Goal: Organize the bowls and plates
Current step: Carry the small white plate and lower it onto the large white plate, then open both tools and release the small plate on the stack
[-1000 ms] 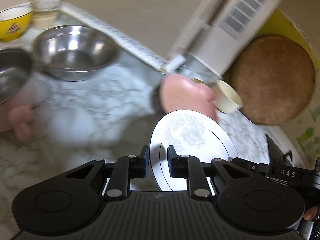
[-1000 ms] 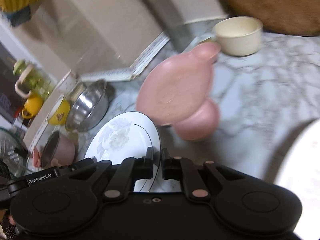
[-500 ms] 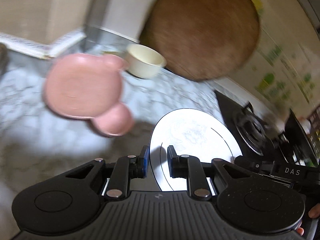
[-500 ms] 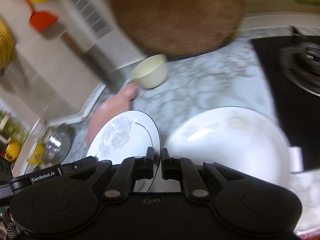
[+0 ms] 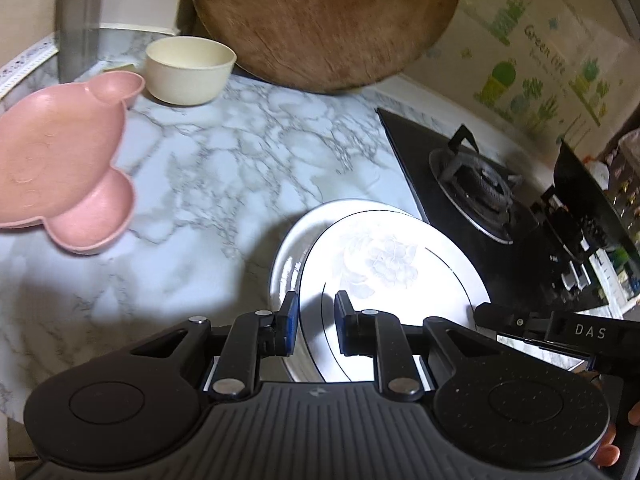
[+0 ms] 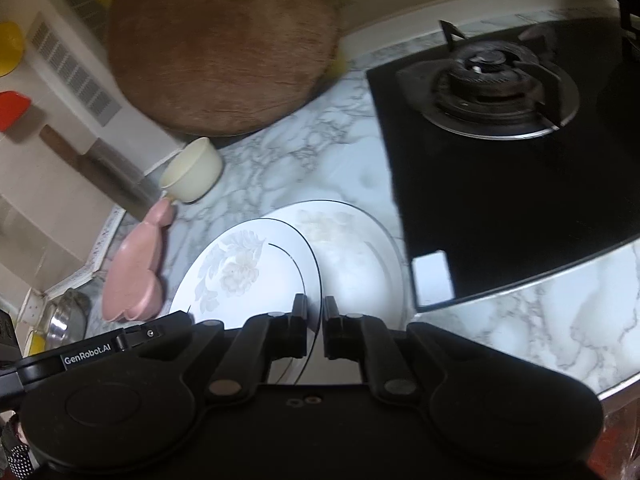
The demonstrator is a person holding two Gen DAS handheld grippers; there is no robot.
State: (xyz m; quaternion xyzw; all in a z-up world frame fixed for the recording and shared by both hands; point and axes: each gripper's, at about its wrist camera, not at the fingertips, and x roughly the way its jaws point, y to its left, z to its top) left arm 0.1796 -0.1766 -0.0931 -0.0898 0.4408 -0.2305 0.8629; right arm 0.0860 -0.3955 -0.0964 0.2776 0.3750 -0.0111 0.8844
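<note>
A white flowered plate [image 5: 384, 268] [image 6: 240, 276] is held by both grippers at opposite rims. My left gripper [image 5: 316, 316] is shut on its near rim; my right gripper [image 6: 315, 316] is shut on the other rim. The plate hangs just above a larger white plate [image 5: 288, 252] [image 6: 356, 256] that lies on the marble counter [image 5: 248, 160] beside the stove. A pink bear-shaped dish [image 5: 60, 176] [image 6: 136, 276] lies to the left, with a cream bowl [image 5: 188, 68] [image 6: 192, 172] behind it.
A black gas stove [image 5: 480, 188] [image 6: 500, 120] borders the plates on the right. A round wooden board [image 5: 320, 20] [image 6: 224, 48] leans on the back wall. Steel bowls [image 6: 64, 320] sit far left. The counter's front edge [image 6: 600, 392] is near.
Both grippers carried the flowered plate to the right, away from the steel bowls and past the pink dish, and it now hangs over the larger white plate by the stove.
</note>
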